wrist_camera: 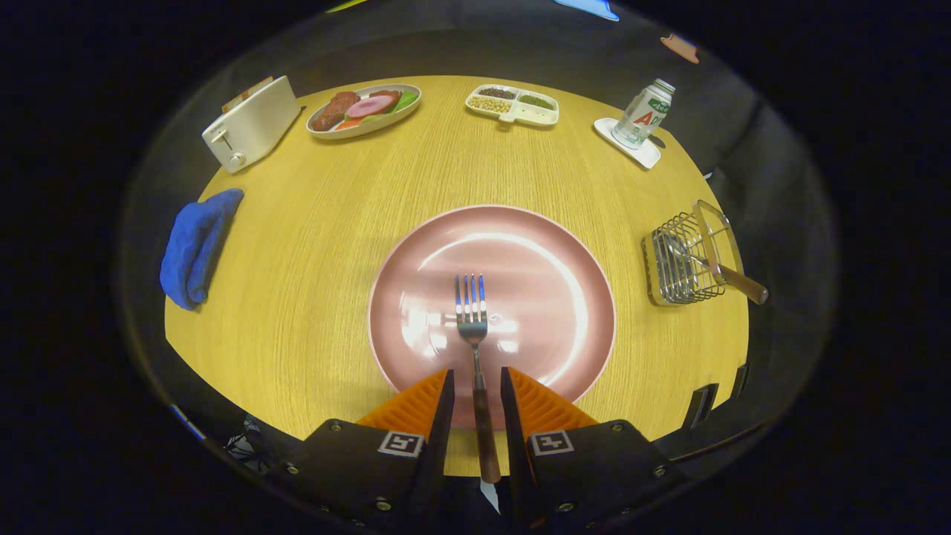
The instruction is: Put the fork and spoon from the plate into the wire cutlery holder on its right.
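The gripper (475, 390) is hovering over the near edge of the plate (550, 245), its fingers standing slightly apart with the fork (472, 319) lying between them. The fork's wooden handle is running back between the jaws, with a narrow gap showing on each side, so whether the pads are pinching it cannot be told. Its tines are pointing away, just ahead of the fingertips, over the middle of the plate. To the right of the jaws and well apart from the plate, the holder (680, 260) is sitting on the table (312, 238), with the spoon (732, 279) already lying in it, handle sticking out. Far beyond the fingers a toaster (249, 122), a food dish (364, 110), a tray (513, 105) and a bottle (643, 115) are standing; a blue cloth (197, 245) is lying to the left.
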Tool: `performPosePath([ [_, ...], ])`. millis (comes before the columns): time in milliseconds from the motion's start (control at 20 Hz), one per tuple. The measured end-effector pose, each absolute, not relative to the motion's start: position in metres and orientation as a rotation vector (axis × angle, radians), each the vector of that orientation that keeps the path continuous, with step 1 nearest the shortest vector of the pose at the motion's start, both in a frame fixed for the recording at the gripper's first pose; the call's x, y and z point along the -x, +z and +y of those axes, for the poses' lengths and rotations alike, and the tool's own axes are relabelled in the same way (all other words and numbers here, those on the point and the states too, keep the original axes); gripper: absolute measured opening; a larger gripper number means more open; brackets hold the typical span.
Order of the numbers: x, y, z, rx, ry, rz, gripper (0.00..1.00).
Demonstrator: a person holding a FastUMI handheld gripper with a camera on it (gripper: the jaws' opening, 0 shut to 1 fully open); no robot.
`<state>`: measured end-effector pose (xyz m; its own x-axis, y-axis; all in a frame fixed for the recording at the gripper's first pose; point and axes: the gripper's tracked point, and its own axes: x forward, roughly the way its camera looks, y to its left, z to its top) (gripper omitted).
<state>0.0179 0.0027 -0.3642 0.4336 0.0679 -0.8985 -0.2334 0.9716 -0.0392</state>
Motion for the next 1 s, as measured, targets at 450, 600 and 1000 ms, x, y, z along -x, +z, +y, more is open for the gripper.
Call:
performPosePath([
  [450, -0.022, -0.394, -0.003, 0.206, 0.201, 1.185, 0.38],
  [600, -0.022, -0.393, -0.009, 0.244, 0.196, 1.208, 0.06],
  [1000, -0.045, -0.355, -0.025, 0.235, 0.123, 1.168, 0.06],
])
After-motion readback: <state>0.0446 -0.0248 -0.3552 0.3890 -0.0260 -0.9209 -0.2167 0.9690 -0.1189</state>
